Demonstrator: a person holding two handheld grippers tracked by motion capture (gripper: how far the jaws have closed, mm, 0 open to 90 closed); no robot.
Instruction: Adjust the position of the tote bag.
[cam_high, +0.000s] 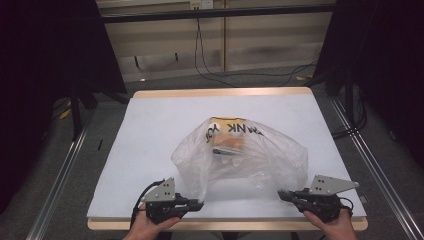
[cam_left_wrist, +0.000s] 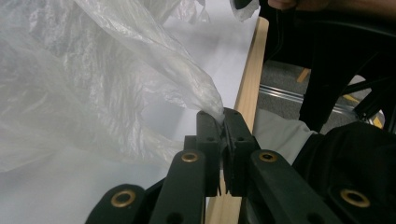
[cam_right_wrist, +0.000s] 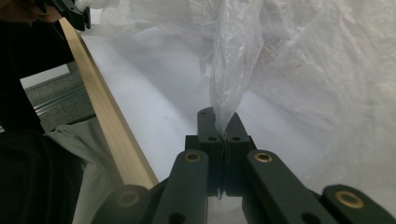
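While the plastic bag sits mid-table with some packaged stuff already inside, both handles are pinched, so I'd say the grabbing is done and tying or lifting is what's left. Left gripper has its jaws pressed together on one twisted handle, right gripper is clamped on the other. Both hands sit low at the near table edge, grippers pointing inward toward each other.
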